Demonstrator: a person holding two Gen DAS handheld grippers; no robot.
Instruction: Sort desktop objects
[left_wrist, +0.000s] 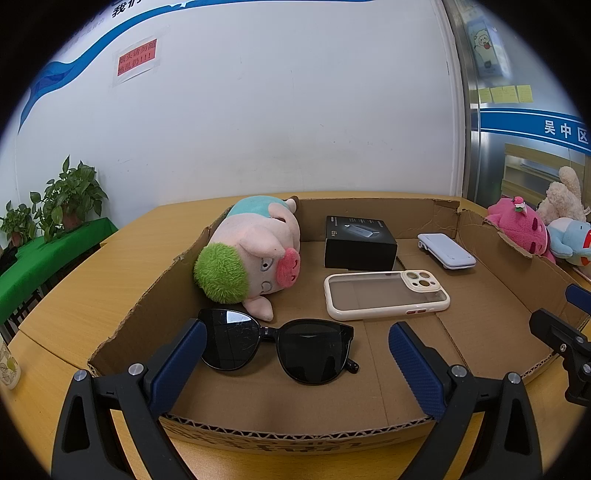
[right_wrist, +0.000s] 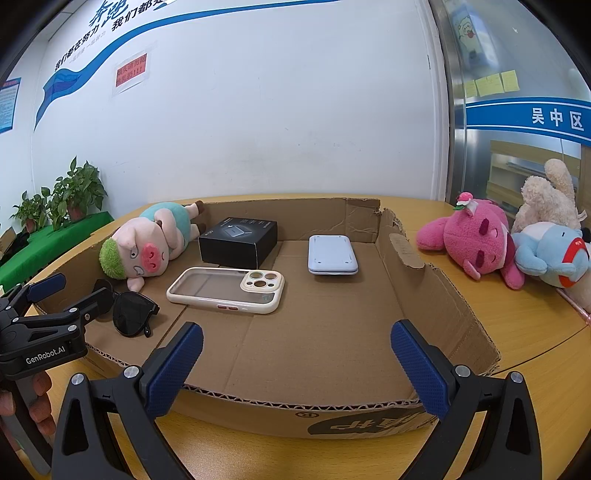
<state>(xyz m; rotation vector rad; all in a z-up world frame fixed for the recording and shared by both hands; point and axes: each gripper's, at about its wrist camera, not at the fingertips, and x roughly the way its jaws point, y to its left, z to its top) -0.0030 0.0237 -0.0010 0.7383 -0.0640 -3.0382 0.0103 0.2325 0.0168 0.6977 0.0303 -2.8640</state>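
Black sunglasses (left_wrist: 277, 347) lie near the front left corner of a shallow cardboard tray (left_wrist: 295, 402). My left gripper (left_wrist: 297, 326) is open, its blue pads wide on either side of them. Further back in the tray are a pig plush with green hair (left_wrist: 251, 254), a black box (left_wrist: 358, 242), a cream phone case (left_wrist: 386, 293) and a pale power bank (left_wrist: 447, 251). My right gripper (right_wrist: 295, 328) is open and holds nothing, over the tray's front edge, with the phone case (right_wrist: 225, 290) ahead to its left. The left gripper (right_wrist: 74, 291) partly hides the sunglasses (right_wrist: 133, 314).
On the wooden table right of the tray (right_wrist: 424, 280) lie a pink plush (right_wrist: 472, 240), a blue plush (right_wrist: 550, 258) and a beige plush (right_wrist: 546, 199). Potted plants (right_wrist: 74, 195) stand on a green-covered table at the left. A hand (right_wrist: 37, 406) holds the left gripper.
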